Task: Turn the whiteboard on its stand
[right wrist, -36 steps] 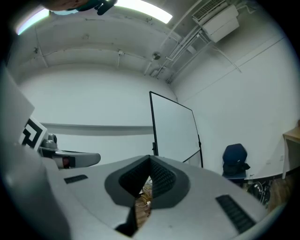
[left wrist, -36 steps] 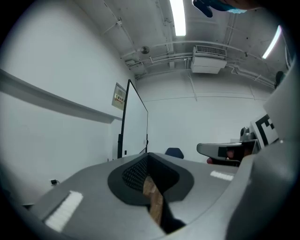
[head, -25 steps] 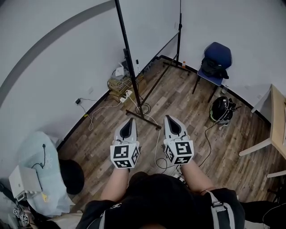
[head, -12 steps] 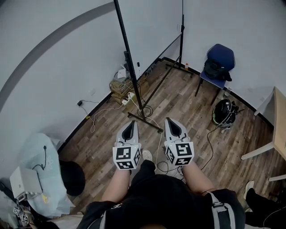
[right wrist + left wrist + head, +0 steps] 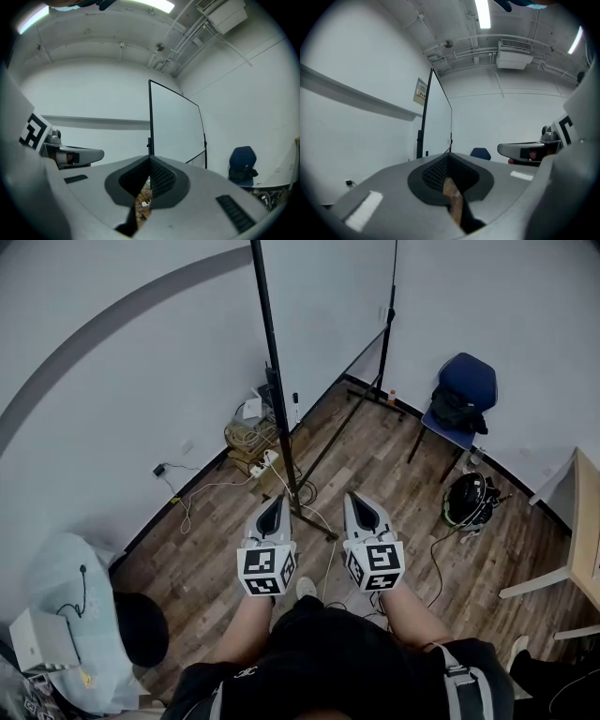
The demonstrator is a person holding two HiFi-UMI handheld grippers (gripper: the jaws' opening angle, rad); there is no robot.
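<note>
Hand-held grippers, left and right, both closed and empty, point at the whiteboard, upright on its stand ahead near the wall, apparently untouched: approach step, next requiring jaws opened onto the board's frame.

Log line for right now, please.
phase: pre-contact | left claw: shut, empty | right claw: shut, empty | whiteboard: on stand, untouched, ahead of both claws

The left gripper, fingers together and empty, points at the whiteboard, seemingly well apart.
</note>
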